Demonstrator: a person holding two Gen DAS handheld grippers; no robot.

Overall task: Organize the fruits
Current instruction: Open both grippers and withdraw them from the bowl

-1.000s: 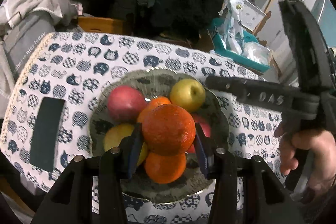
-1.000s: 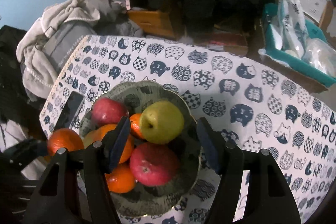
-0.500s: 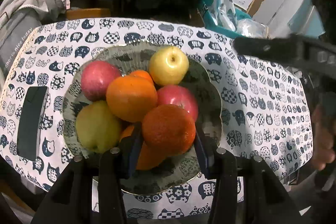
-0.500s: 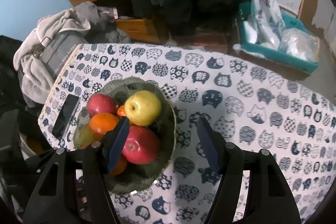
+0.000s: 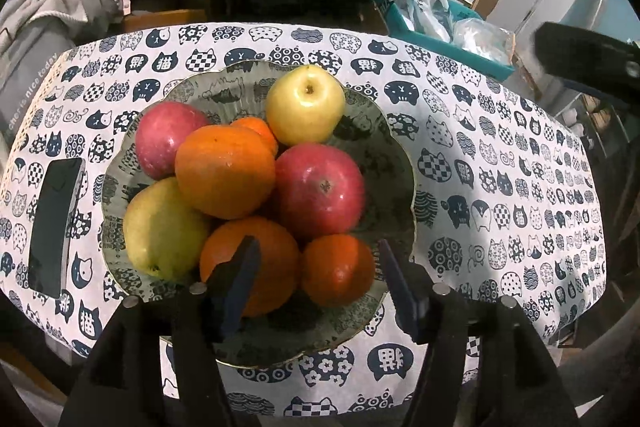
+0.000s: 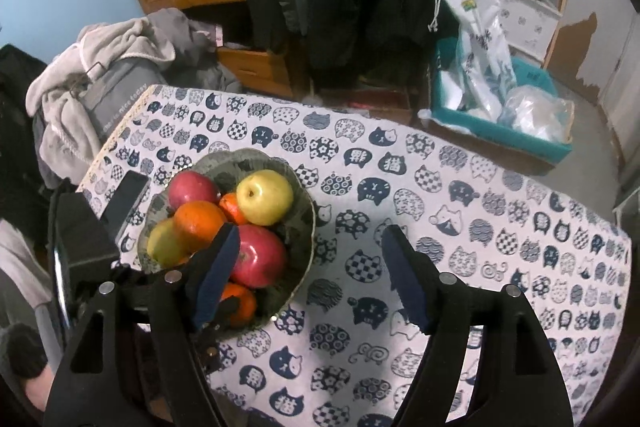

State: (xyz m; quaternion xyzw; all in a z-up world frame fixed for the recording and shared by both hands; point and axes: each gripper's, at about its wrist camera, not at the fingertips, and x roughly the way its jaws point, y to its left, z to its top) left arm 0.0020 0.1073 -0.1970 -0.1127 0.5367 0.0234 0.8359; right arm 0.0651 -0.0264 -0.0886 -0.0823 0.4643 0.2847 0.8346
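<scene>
A patterned bowl (image 5: pixel 380 131) on the cat-print tablecloth holds a heap of fruit: two red apples (image 5: pixel 320 187), a yellow apple (image 5: pixel 306 105), a green-yellow apple (image 5: pixel 160 227) and several oranges (image 5: pixel 224 171). My left gripper (image 5: pixel 316 283) is open just above the bowl's near rim, with a dark orange (image 5: pixel 338 269) lying in the bowl between its fingers, free of the pads. My right gripper (image 6: pixel 310 275) is open and empty above the cloth, right of the bowl (image 6: pixel 306 223). The left gripper's body (image 6: pixel 84 243) shows in the right wrist view.
A black phone (image 5: pixel 56 223) lies on the cloth left of the bowl. Grey clothes (image 6: pixel 100 79) are piled beyond the table's left end. A teal box (image 6: pixel 500 123) with plastic bags sits on the floor behind. The right gripper's body (image 5: pixel 584 59) crosses the upper right.
My left gripper held the dark orange over the bowl, lowered it to the bowl's near side and opened, leaving it there. My right gripper has risen and pulled back to the right, staying open.
</scene>
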